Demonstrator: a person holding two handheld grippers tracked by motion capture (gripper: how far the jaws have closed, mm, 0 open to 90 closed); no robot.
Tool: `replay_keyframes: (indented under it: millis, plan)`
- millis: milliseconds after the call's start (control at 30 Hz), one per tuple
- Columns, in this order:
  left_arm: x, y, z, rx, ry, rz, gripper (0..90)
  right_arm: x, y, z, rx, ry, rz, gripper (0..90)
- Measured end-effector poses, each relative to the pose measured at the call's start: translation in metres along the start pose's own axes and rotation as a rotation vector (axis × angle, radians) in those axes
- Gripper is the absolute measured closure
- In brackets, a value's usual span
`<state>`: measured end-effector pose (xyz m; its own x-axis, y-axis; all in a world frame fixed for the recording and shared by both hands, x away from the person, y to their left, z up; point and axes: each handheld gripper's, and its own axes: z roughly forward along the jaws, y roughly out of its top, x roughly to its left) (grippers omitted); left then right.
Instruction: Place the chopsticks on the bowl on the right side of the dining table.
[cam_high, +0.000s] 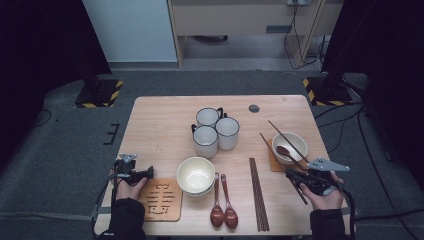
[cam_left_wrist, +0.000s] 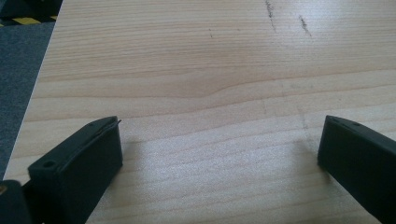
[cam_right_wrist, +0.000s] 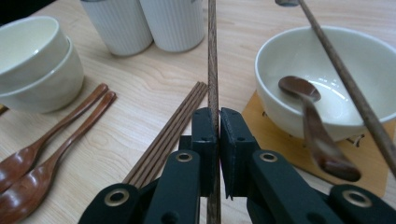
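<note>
The right gripper (cam_right_wrist: 218, 122) pinches one dark wooden chopstick (cam_right_wrist: 212, 56); ahead and right, the white ceramic bowl (cam_right_wrist: 280, 60) already has a brown spoon (cam_right_wrist: 310, 119) and one chopstick (cam_right_wrist: 343, 74). The left gripper (cam_left_wrist: 219, 149) rests open, empty.

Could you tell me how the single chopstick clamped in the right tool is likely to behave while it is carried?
The chopstick looks straight and wooden, so probably stiff and light. The right tool pinches it near one end, so the long free part may pivot or slip. Another chopstick rests across the bowl rim and could roll if bumped.
</note>
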<state>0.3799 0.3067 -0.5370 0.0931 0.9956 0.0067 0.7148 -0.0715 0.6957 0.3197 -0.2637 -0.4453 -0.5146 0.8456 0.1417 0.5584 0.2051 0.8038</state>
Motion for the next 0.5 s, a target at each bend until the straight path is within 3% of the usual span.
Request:
replay_keyframes:
  millis: [500]
  plan:
    - [0.000, 0.000, 0.000, 0.000, 0.000, 0.000, 0.0, -0.007, 0.021, -0.017, -0.093, 0.010, 0.021, 85.0]
